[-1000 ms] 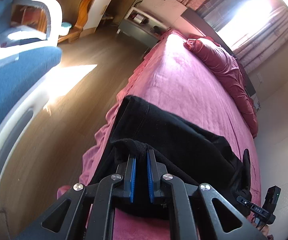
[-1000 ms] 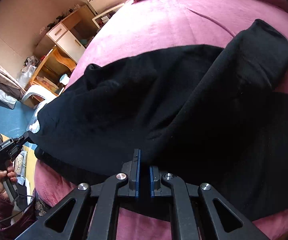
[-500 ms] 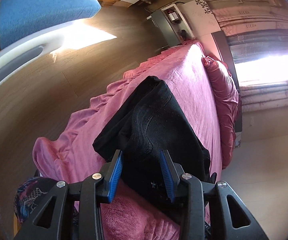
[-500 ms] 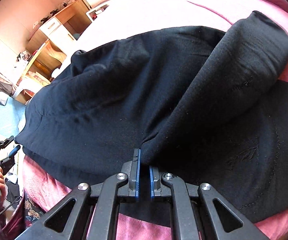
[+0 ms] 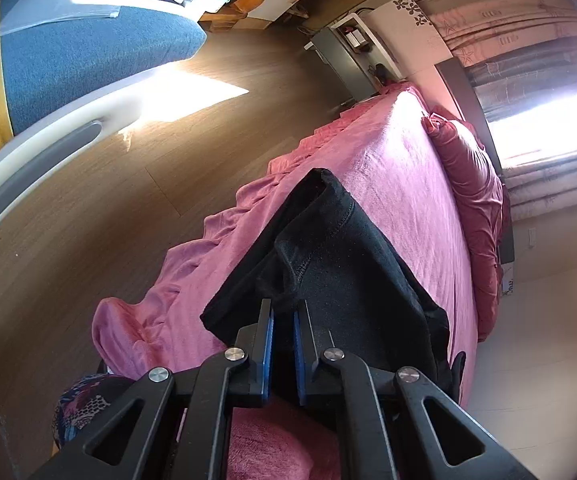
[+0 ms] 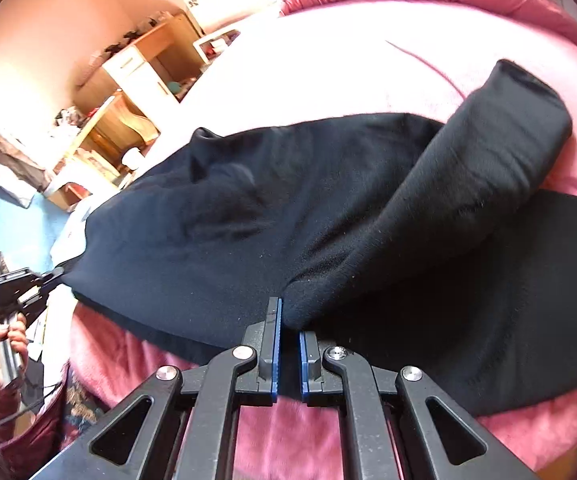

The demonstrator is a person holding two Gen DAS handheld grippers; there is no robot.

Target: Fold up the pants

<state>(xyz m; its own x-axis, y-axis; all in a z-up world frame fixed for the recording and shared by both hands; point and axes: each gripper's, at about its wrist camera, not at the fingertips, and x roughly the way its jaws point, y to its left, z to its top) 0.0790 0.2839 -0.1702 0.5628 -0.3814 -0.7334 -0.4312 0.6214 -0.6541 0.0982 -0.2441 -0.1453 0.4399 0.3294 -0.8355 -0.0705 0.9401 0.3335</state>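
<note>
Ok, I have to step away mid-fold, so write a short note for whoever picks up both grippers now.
Left gripper: shut on the pants at their end by the bed's edge.
Right gripper: shut on a fold of the same pants.
Pants lie across the pink bed, one leg already doubled back.
Left to do: finish folding and flatten.

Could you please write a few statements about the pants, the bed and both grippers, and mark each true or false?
1. The pants are black. True.
2. The pants lie on the wooden floor. False: they lie on the pink bed.
3. The left gripper is shut on the pants. True.
4. The right gripper is wide open. False: it is shut on a fold of the pants.
5. A pillow lies at the bed's far end. True.
</note>
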